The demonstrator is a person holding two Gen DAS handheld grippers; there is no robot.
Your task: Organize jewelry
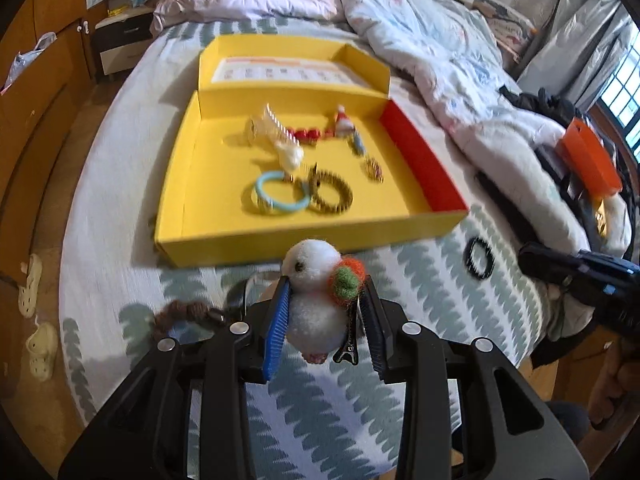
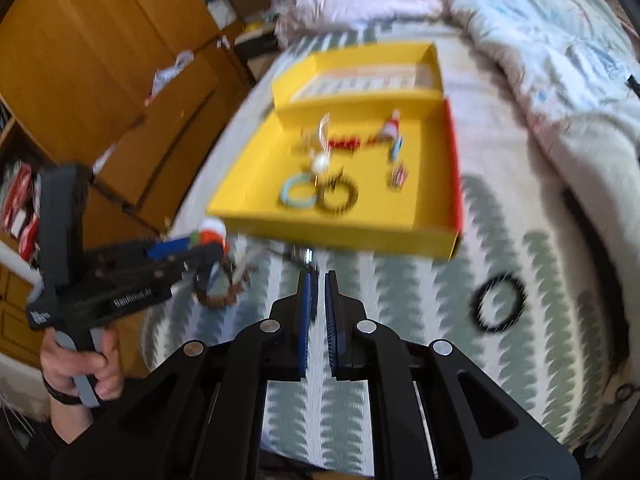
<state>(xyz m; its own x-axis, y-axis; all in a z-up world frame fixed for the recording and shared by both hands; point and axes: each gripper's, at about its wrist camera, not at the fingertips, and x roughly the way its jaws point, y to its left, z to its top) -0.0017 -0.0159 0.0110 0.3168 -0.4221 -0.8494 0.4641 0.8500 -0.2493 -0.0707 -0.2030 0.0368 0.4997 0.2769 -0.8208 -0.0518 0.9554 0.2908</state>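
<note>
My left gripper (image 1: 326, 284) is shut on a white felt snowman hair clip (image 1: 316, 300) with an orange and green ball, held above the bedspread just in front of the yellow box (image 1: 304, 236). The box holds a blue ring (image 1: 280, 196), a dark coiled hair tie (image 1: 332, 194), a red bead string (image 1: 308, 134) and other small pieces. In the right wrist view my right gripper (image 2: 319, 276) is nearly closed and empty over the bedspread, near the box's front wall (image 2: 340, 236). The left gripper with the clip (image 2: 210, 232) shows at the left there.
A black hair tie (image 1: 480, 258) (image 2: 498, 304) lies on the patterned bedspread right of the box. A brown braided band (image 1: 188, 312) (image 2: 218, 296) lies left of the grippers. A rumpled quilt (image 1: 420, 32) is behind, an orange item (image 1: 588, 156) at right, wooden cabinets (image 2: 100, 60) at left.
</note>
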